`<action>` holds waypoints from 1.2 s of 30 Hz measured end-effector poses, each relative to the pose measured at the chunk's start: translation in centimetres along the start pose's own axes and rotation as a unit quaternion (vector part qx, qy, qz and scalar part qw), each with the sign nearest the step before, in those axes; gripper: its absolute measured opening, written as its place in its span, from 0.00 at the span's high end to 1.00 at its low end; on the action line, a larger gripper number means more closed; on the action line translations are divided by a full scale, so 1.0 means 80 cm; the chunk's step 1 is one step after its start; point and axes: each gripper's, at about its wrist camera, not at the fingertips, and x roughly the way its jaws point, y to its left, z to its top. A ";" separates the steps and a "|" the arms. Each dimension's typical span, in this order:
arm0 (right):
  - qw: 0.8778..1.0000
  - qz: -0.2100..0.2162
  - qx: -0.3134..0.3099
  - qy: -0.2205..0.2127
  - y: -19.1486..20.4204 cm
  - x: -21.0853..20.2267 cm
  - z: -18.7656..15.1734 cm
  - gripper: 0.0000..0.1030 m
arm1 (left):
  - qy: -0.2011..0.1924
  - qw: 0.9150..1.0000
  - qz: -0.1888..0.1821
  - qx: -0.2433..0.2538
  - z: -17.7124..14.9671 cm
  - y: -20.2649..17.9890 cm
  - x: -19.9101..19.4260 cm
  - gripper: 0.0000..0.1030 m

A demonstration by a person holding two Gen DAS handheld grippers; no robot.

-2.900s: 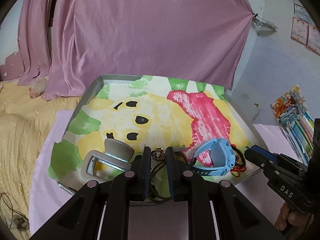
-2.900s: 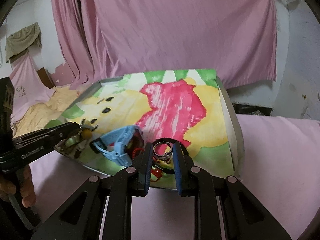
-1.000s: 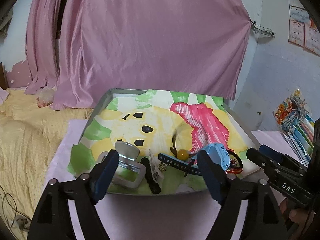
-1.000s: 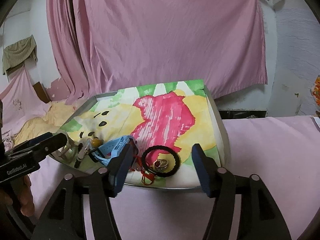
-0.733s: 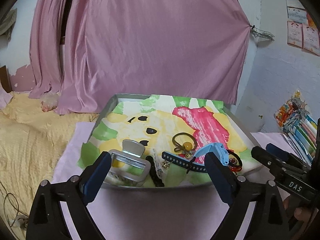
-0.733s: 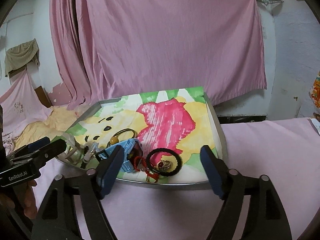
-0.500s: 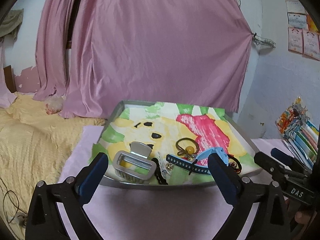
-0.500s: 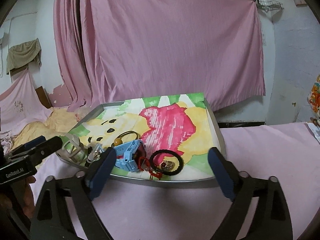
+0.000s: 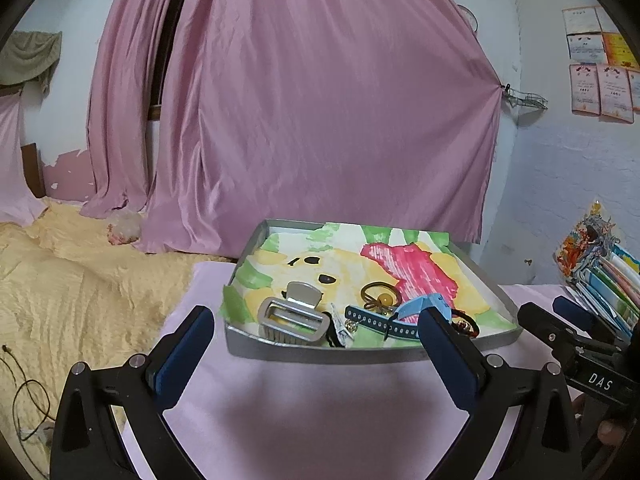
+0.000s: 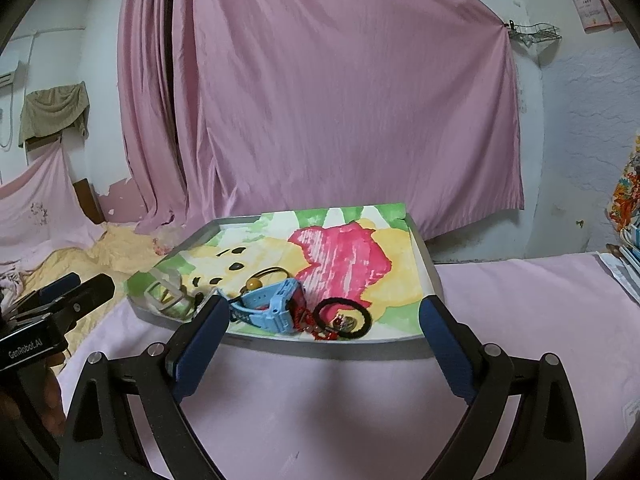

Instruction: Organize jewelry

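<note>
A grey metal tray (image 9: 320, 351) (image 10: 427, 264) lined with a painted paper sits on the pink cloth. Along its near edge lie a silver hair claw (image 9: 294, 315) (image 10: 166, 293), a brown hair tie with a yellow bead (image 9: 380, 295) (image 10: 260, 276), a blue watch (image 9: 416, 307) (image 10: 276, 307), a dark studded strap (image 9: 374, 322), a black hair tie (image 10: 343, 317) with rings (image 10: 343, 322) inside it, and a red cord (image 10: 316, 330). My left gripper (image 9: 316, 334) and my right gripper (image 10: 325, 320) stand wide open in front of the tray, holding nothing.
Pink curtains (image 9: 320, 120) hang behind the tray. A yellow bedspread (image 9: 72, 280) spreads to the left. Stacked colourful books (image 9: 604, 276) stand at the right. The pink cloth (image 10: 520, 300) runs right of the tray. A hand (image 10: 44, 396) holds the left gripper's handle.
Both grippers, shut over items on the tray 2.9 s ago, have opened wide, let go, and pulled back and up. The hair tie with bead and the rings now lie on the tray.
</note>
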 end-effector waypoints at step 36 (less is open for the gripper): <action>0.997 0.019 -0.021 -0.066 0.036 -0.178 -0.093 0.09 | -0.050 0.998 0.031 0.006 -0.098 0.028 -0.182 0.01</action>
